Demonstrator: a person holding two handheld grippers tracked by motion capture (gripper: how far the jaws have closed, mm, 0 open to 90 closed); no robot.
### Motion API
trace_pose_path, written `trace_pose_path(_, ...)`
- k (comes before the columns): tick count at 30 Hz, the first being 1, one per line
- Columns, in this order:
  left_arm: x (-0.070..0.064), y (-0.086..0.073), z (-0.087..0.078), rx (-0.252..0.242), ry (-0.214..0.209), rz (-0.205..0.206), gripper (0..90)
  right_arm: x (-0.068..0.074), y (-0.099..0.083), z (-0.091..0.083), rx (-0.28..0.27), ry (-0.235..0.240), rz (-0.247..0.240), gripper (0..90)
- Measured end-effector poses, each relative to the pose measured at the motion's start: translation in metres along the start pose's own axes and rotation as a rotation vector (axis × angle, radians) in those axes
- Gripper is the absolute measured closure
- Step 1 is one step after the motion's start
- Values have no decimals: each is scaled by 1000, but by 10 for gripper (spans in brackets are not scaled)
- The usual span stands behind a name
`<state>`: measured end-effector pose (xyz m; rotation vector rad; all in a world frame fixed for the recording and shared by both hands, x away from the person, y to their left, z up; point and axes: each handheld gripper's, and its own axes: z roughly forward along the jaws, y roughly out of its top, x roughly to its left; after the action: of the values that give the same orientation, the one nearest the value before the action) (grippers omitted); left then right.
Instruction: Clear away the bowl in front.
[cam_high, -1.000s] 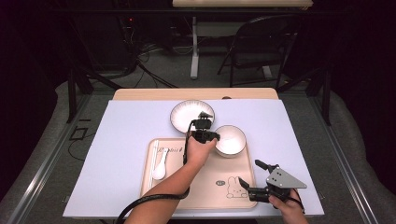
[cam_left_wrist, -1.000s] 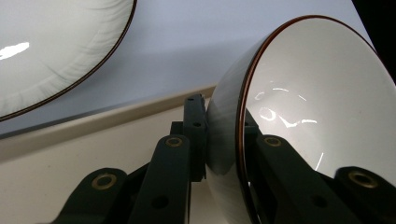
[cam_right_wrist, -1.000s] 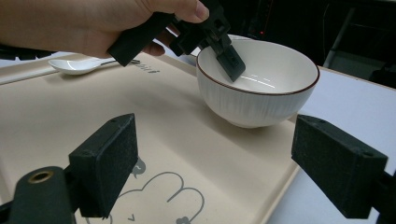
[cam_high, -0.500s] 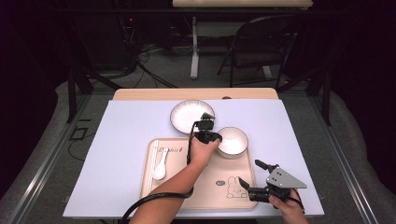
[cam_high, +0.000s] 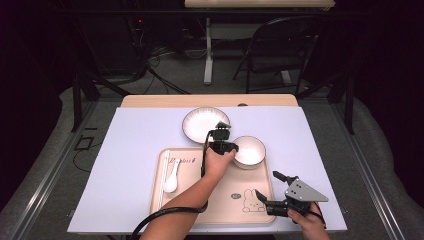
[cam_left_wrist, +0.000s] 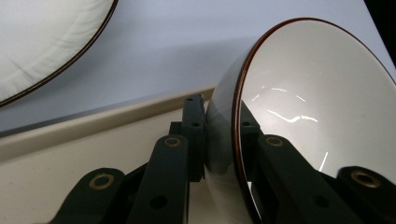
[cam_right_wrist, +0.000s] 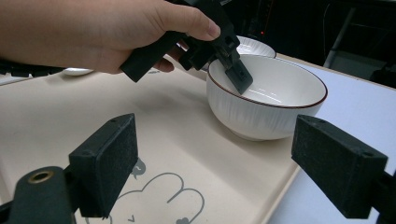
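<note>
A white bowl (cam_high: 249, 150) with a dark red rim sits at the far right corner of the beige tray (cam_high: 190, 205). My left gripper (cam_high: 223, 146) is shut on its near-left rim. In the left gripper view one jaw presses the bowl (cam_left_wrist: 317, 102) from outside and the other from inside, with the left gripper (cam_left_wrist: 220, 115) clamped across the rim. The right gripper view shows the bowl (cam_right_wrist: 266, 100) on the tray (cam_right_wrist: 187, 154), the hand and the left gripper (cam_right_wrist: 229, 56). My right gripper (cam_high: 268, 186) (cam_right_wrist: 224, 161) is open and empty at the tray's near right corner.
A white plate (cam_high: 204, 124) (cam_left_wrist: 42, 42) lies on the pale mat just beyond the tray. A white spoon (cam_high: 171, 181) rests at the tray's left side, beside a pair of chopsticks (cam_high: 163, 175). A rabbit drawing (cam_high: 247, 202) marks the tray near my right gripper.
The left hand, with the bowl in its gripper, has edged very slightly to the right. The right gripper has stayed where it was.
</note>
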<state>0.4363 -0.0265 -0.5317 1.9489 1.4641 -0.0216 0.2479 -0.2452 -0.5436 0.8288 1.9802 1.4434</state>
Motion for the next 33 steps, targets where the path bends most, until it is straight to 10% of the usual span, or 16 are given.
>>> trace_pose_path(17, -1, -1, 3, -32, -35, -41, 788, -1, 0, 0, 3, -3, 4, 139)
trace_pose_path(33, 5, -4, -12, -162, -57, 18, 453, 0, 0, 0, 2, -5, -1, 139)
